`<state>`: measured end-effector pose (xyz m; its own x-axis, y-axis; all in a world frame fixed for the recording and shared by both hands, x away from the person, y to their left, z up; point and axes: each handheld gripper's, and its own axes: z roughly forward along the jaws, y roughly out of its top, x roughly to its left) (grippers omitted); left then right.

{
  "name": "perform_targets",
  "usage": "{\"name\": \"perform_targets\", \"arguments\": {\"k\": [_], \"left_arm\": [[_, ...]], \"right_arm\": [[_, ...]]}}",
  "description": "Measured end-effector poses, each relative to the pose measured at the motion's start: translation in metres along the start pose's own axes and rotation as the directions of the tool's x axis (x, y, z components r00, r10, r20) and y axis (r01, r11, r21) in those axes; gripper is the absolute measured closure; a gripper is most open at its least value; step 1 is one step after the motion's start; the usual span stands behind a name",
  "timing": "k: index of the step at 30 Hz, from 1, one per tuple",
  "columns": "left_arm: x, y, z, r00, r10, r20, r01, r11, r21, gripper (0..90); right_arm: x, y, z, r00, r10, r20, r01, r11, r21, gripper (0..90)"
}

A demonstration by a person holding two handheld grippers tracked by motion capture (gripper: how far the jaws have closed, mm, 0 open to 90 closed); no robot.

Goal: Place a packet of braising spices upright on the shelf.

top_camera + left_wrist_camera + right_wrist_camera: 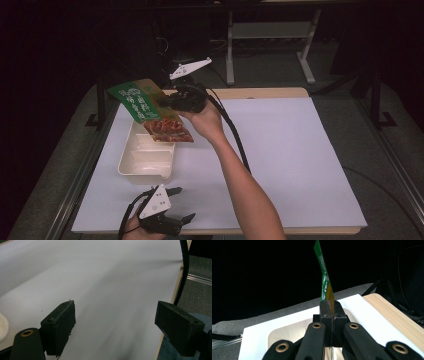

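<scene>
My right gripper point(167, 101) sits in the upper middle of the high view, its fingers clenched on the edge of a flat food packet point(150, 110). The packet is green with pale lettering at its upper left end and shows a reddish-brown dish at its lower right end. It hangs in the air, tilted, over the far end of a cream-white tray point(145, 162) that lies on the white sheet point(290, 150) covering the desk point(270, 93), left of centre. In the right gripper view my fingers point(325, 312) press together with the packet point(325, 281) pinched between them, seen edge-on and rising toward the top of the frame, with the tray point(287, 333) below and behind them.

My left gripper point(172, 207) is at the bottom of the high view, left of centre, near the front edge of the desk and just in front of the tray's near end. Its fingers point(60, 326) are spread wide and grasp nothing; in the left gripper view the bare white sheet point(100, 277) lies between them, and a sliver of the tray's rim point(3, 326) shows at the left edge.
</scene>
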<state>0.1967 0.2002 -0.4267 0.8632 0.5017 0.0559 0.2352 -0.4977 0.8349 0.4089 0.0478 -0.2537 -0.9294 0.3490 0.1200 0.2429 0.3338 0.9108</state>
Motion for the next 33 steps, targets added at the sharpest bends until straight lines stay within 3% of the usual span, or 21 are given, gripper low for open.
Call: {"name": "perform_targets", "arguments": {"k": [20,26,33], "left_arm": [[0.003,-0.001,-0.003,0.9999,-0.010,-0.009,0.010,0.9999,-0.014,16.3],[0.003,-0.001,-0.004,0.9999,-0.001,-0.010,0.001,1.0000,-0.009,16.3],[0.000,-0.001,-0.003,1.0000,-0.005,-0.009,0.005,1.0000,-0.007,16.3]], "right_arm": [[0.004,-0.004,0.049,0.9995,0.016,-0.028,-0.016,0.9999,-0.005,90.0],[0.005,-0.014,0.061,0.9987,0.033,-0.039,-0.034,0.9988,-0.036,90.0],[-0.001,-0.035,0.066,0.9974,0.070,-0.016,-0.071,0.9958,-0.058,90.0]]}}
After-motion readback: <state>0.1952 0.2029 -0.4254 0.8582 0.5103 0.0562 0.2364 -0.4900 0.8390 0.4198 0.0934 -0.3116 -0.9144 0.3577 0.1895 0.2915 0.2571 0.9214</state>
